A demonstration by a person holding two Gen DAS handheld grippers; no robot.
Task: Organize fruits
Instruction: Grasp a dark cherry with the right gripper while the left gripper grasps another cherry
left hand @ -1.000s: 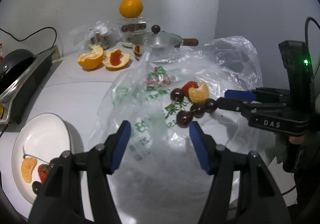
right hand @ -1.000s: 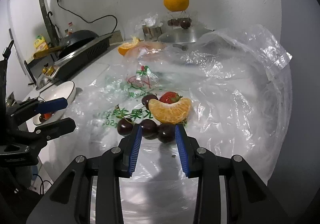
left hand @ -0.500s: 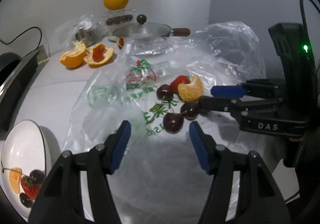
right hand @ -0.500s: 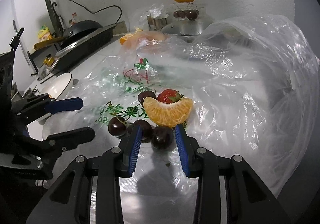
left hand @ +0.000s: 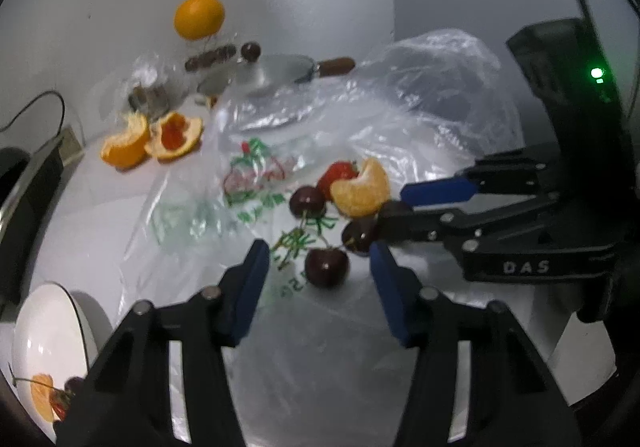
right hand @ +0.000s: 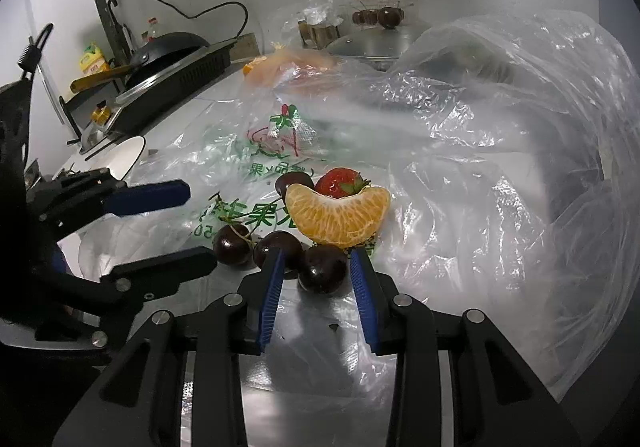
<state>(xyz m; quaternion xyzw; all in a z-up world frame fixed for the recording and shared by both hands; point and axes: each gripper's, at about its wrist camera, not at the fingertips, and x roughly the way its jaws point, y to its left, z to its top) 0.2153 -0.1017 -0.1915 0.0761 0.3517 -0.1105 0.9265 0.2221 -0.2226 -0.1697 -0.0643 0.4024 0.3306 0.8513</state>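
Observation:
On a clear printed plastic bag lie a tangerine segment, a strawberry and several dark cherries. My left gripper points down at the nearest stemmed cherry. Its jaws are closing, with that cherry between the blue pads and a gap on each side. My right gripper comes in from the right, jaws narrow and still. Another cherry lies between its fingertips on the bag, with slim gaps beside it. The white plate at lower left holds a tangerine segment, a strawberry and a cherry.
A whole orange rests on a wire rack at the back wall, above a pot lid. Orange peels lie at the back left. A black stove with a pan stands along the left. The bag bulges up on the right.
The left gripper moved in toward the cherries and its jaws narrowed around the nearest one. The plate slid toward the lower left of its view. The right gripper hardly moved.

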